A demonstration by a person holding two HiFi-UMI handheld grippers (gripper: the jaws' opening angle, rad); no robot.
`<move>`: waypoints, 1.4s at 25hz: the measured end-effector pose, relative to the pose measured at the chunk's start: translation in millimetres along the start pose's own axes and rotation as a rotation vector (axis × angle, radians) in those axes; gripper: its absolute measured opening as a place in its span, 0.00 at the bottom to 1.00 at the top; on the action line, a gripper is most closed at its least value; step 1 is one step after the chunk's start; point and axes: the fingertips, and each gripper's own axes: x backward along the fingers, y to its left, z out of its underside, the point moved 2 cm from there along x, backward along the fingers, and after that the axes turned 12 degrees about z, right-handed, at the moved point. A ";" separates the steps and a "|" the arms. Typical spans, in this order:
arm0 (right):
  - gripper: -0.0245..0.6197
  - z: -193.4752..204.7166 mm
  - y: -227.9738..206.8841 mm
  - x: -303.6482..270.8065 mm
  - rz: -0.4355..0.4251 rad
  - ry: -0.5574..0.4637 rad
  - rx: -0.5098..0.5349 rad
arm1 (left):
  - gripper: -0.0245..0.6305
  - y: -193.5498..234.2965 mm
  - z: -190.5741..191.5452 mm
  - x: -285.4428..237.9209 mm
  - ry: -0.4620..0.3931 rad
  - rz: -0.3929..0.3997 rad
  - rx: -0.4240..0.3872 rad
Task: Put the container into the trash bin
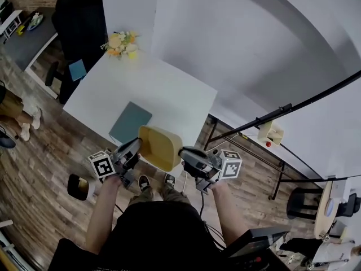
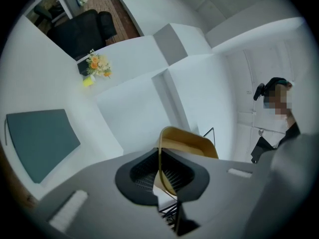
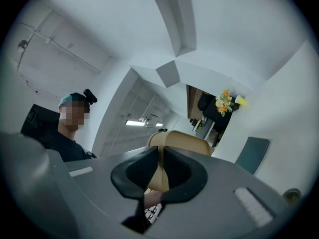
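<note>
- Step in hand looks like the pickup/carry. The container [image 1: 161,147] sits between both grippers at the near corner of the desk [image 1: 169,89], right in front of the person. It's not in any bin yet, and it's hard to say if its base touches the desk or hangs just above it.
- Left gripper [image 2: 159,171] has its fingers pinching the container's thin wall, with the rim running right between the pads.
- Right gripper [image 3: 160,173] does the same on the opposite side, fingers clamped on the wall. So it's a two-handed hold, one side each.
- Next move, best guess, is to take it off the desk and down to the bin. The small dark tub [image 1: 79,186] on the floor to the person's left could be that bin, but it's too small in the head view to be sure.
- Both hands would need to travel together, or the thin wall could twist or slip out of one pinch.
- Looks-wise it's tan, kinda mustard, with an open top, rounded corners and thin walls. No contents show inside. A teal pad [image 1: 130,122] lies just beside it.
</note>
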 end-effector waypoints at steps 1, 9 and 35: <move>0.11 0.2 1.6 -3.1 -0.001 0.000 0.007 | 0.06 0.8 -1.7 2.3 -0.013 0.010 0.006; 0.10 -5.1 11.4 -10.0 -0.050 -0.016 0.001 | 0.06 -5.0 -0.3 15.7 -0.015 0.110 0.043; 0.08 -52.7 -79.9 -6.5 -0.130 0.044 -0.143 | 0.06 -23.6 46.1 20.5 -0.117 -0.178 -0.091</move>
